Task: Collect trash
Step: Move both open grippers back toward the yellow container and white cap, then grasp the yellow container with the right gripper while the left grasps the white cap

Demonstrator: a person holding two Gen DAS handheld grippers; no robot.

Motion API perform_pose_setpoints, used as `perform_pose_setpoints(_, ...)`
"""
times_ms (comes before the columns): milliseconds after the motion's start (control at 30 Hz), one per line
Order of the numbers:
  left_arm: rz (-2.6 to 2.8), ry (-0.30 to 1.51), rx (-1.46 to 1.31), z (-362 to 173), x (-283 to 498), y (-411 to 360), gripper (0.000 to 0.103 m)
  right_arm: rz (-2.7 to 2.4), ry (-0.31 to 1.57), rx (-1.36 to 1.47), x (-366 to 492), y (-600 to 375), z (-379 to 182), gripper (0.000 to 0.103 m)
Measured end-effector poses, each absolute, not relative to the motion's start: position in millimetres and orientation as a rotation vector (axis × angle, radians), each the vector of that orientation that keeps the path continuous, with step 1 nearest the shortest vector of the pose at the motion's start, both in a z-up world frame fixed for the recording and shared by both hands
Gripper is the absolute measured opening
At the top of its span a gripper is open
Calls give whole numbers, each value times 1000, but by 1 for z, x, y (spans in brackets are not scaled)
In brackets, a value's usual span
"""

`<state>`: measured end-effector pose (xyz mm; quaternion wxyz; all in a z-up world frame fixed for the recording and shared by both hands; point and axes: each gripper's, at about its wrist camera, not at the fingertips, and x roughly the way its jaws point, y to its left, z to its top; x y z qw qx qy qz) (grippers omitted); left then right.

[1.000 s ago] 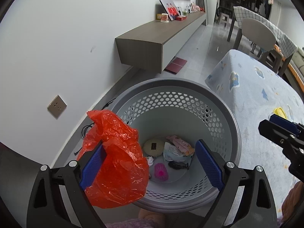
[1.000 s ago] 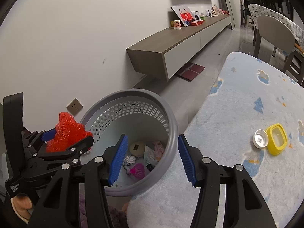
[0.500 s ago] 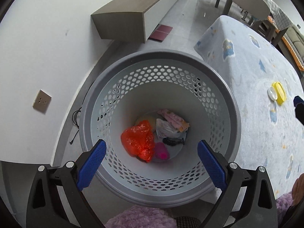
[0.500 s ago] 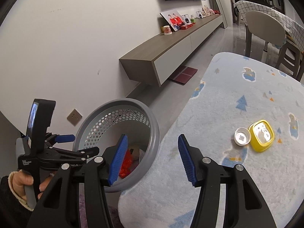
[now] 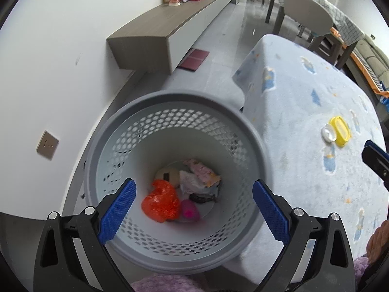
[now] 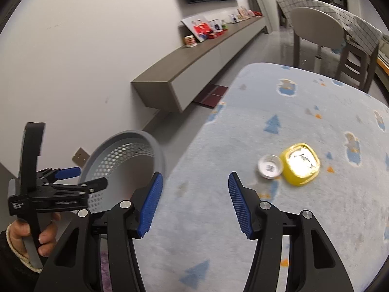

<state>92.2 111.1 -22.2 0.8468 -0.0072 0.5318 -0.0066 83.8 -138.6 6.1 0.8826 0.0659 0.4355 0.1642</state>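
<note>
The right gripper (image 6: 193,200) is spread and empty over the cloth (image 6: 304,112). To do the next pickup well, I judge it should carry toward the yellow tub (image 6: 300,166) and white cup (image 6: 269,166), right of centre and touching each other, and close on one alone. The left gripper (image 5: 193,210) is also spread and empty above the basket (image 5: 136,112). A second ago it pinched the red bag (image 5: 160,204) at the basket's rim; now the bag lies on the basket floor, lower centre, among wrappers.
</note>
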Motion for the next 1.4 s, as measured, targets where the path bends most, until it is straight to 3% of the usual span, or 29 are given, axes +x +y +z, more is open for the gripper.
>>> perform_pose_setpoints(567,-166,981,80,-12,114,-8,95,130,990,139,123,-256,-41,54)
perform_pose_setpoints(700,-169,940,77,-15,119,-30,95,147,997,108,134,-259,-48,60)
perform_pose_setpoints(1400,-147,907,59,-50,135,-61,95,205,1068,-9,175,-244,-88,67)
